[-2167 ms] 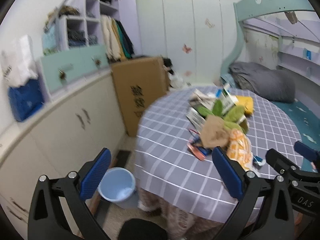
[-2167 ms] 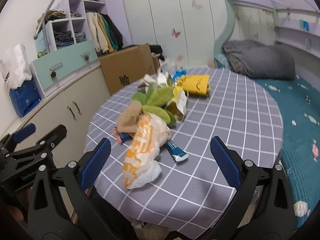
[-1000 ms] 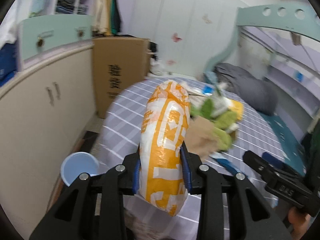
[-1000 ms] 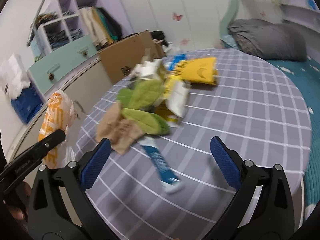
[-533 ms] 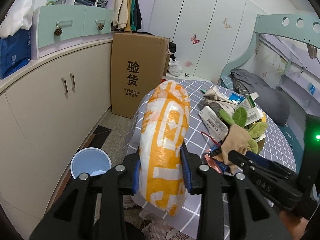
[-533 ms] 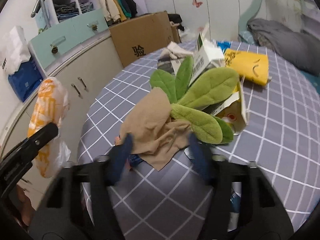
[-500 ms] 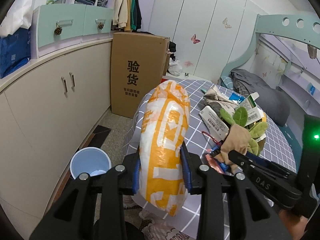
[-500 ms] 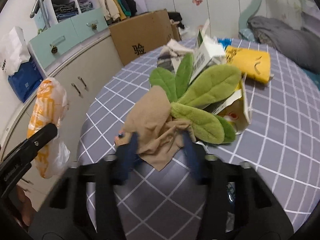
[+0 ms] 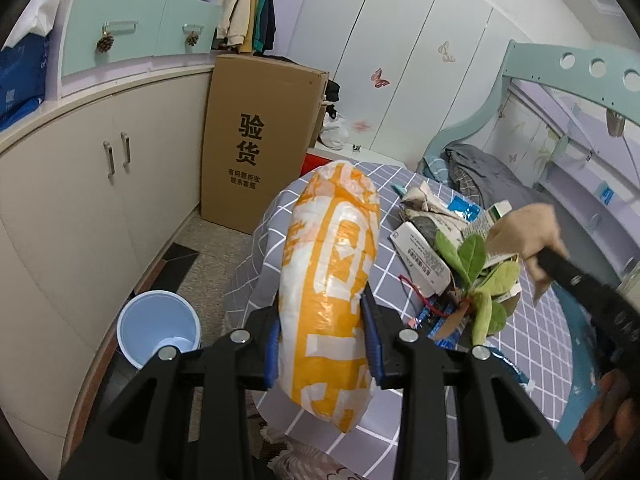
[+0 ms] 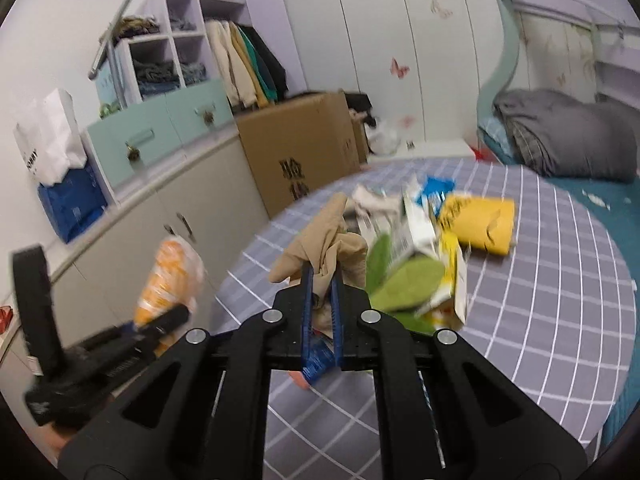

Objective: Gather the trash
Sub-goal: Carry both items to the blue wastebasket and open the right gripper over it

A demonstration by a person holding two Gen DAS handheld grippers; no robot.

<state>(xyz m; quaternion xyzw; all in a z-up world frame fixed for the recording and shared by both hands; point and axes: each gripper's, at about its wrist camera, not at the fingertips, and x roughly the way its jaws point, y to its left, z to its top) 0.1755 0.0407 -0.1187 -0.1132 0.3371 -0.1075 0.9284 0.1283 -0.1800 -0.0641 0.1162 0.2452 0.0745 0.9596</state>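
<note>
My left gripper (image 9: 322,320) is shut on an orange-and-white plastic bag (image 9: 332,280), held off the table's left edge. A light-blue bin (image 9: 160,328) stands on the floor below and to its left. My right gripper (image 10: 322,280) has its jaws closing, and the pads press on a tan cloth (image 10: 324,240) raised above the trash pile. The left wrist view shows that cloth (image 9: 524,232) hanging from the right gripper (image 9: 540,254). Green leaf shapes (image 9: 480,280), cartons and a yellow packet (image 10: 480,220) lie on the grey checked table (image 10: 560,280).
A tall cardboard box (image 9: 256,140) stands beyond the bin, against cream cabinets (image 9: 80,180) along the left wall. A bed with a grey blanket (image 10: 560,140) lies behind the table on the right. A dark mat (image 9: 176,256) covers the floor near the bin.
The right gripper's wide jaws closed on the tan cloth and lifted it off the pile. The left gripper kept its hold on the bag and shifted sideways by the table's edge.
</note>
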